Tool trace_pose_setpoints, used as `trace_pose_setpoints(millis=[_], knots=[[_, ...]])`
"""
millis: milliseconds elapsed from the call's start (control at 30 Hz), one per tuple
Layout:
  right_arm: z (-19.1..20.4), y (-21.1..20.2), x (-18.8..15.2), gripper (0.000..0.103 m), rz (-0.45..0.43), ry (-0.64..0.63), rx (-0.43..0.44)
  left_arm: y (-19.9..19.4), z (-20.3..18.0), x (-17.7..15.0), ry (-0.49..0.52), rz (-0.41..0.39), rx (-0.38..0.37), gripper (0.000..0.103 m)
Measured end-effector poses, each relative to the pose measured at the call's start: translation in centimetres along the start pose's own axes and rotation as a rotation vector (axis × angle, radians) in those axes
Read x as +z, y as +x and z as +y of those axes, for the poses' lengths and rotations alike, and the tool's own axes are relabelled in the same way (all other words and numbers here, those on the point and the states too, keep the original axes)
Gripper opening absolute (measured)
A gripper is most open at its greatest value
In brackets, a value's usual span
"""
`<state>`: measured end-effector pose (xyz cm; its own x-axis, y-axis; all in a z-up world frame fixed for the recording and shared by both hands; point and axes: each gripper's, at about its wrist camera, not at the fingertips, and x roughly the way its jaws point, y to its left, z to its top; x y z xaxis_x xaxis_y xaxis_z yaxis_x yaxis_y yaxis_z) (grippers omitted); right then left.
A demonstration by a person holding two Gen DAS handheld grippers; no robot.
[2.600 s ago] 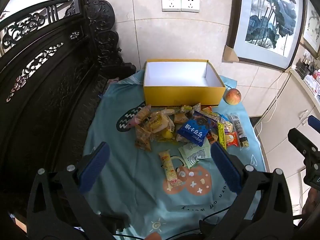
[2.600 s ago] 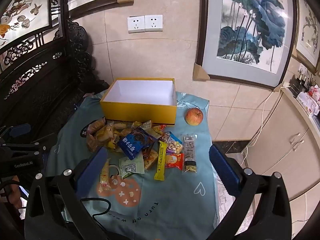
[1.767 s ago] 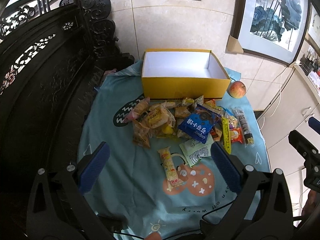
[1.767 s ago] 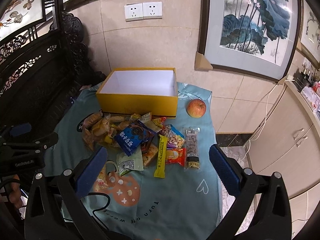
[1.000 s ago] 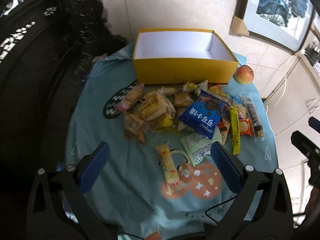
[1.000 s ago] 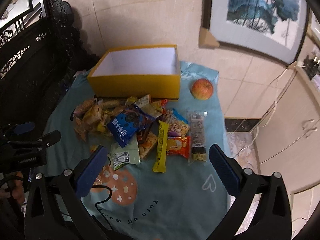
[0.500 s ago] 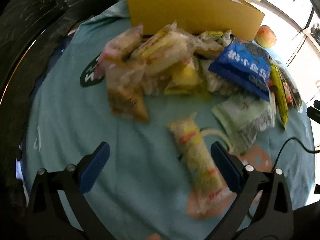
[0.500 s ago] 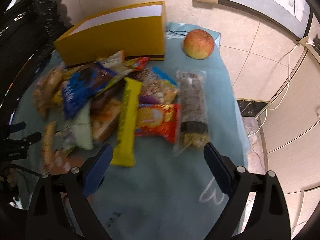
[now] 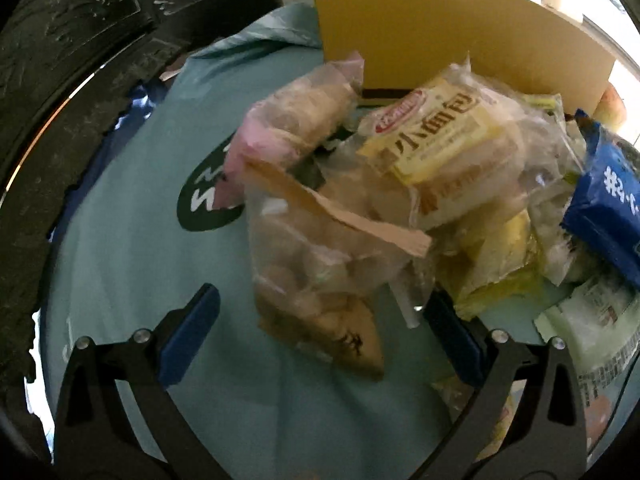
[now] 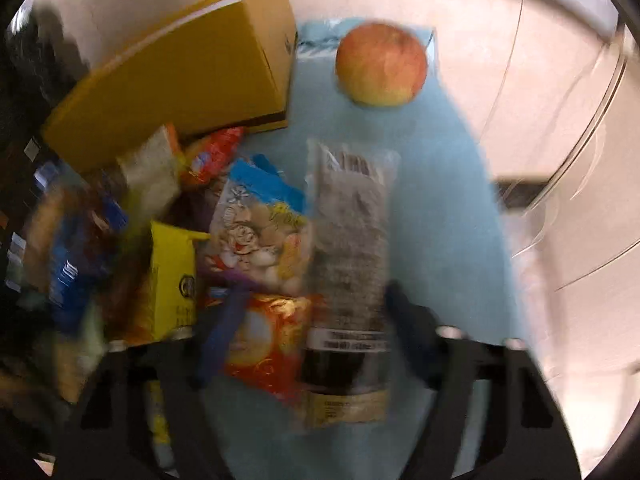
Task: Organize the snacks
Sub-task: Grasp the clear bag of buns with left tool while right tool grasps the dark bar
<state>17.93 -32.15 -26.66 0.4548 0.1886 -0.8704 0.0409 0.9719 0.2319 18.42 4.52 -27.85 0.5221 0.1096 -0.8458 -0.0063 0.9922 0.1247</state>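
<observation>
My left gripper [image 9: 320, 338] is open, low over the teal cloth [image 9: 132, 240]. A clear bag of brown pastries [image 9: 320, 272] lies between its blue fingers [image 9: 188, 336], with gaps on both sides. Behind it are a pink-ended packet [image 9: 296, 120], a bread packet [image 9: 444, 148] and the yellow box [image 9: 440, 28]. The right wrist view is blurred. My right gripper [image 10: 314, 332] has its jaws closing around a long dark bar packet [image 10: 348, 260] and an orange-red packet [image 10: 268, 336]. I see no pad pressing on either.
A blue cookie packet [image 9: 604, 208] and a green-white sachet [image 9: 592, 320] lie to the right of the pile. An apple [image 10: 380, 64] sits right of the yellow box [image 10: 180, 76]. Dark carved wood [image 9: 60, 60] borders the table's left; the cloth's right edge [image 10: 492, 208] drops to the tiled floor.
Both grippers have come down close to the snacks. The left one now frames the pastry bag. The right jaws have narrowed around the dark bar and the orange-red packet.
</observation>
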Motion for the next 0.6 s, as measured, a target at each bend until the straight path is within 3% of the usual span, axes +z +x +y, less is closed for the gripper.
trace_pose_setpoints(millis=[33, 67, 100, 133, 167, 333, 600], knots=[[-0.1, 0.0, 0.1, 0.034, 0.012, -0.003, -0.024, 0.0, 0.1, 0.1, 0.001, 0.006, -0.034, 0.092], [-0.3, 0.1, 0.2, 0.033, 0.028, -0.011, -0.018, -0.1, 0.2, 0.1, -0.001, 0.008, -0.083, 0.073], [-0.6, 0.0, -0.1, 0.031, 0.041, -0.007, 0.003, -0.5, 0.1, -0.1, 0.009, 0.003, -0.107, 0.066], [-0.7, -0.1, -0.3, 0.03, 0.045, -0.005, 0.009, -0.6, -0.3, 0.0, 0.017, 0.001, -0.115, 0.053], [-0.7, -0.3, -0.6, 0.029, 0.051, -0.012, 0.007, -0.7, -0.3, 0.0, 0.023, 0.002, -0.122, 0.049], [0.0, -2.3, -2.0, 0.029, 0.022, -0.021, 0.032, -1.7, 0.5, -0.6, -0.015, 0.002, -0.183, 0.047], [1.4, -6.5, -3.0, 0.029, -0.026, -0.039, 0.091, -5.9, 1.7, -2.2, -0.045, -0.057, -0.202, 0.043]])
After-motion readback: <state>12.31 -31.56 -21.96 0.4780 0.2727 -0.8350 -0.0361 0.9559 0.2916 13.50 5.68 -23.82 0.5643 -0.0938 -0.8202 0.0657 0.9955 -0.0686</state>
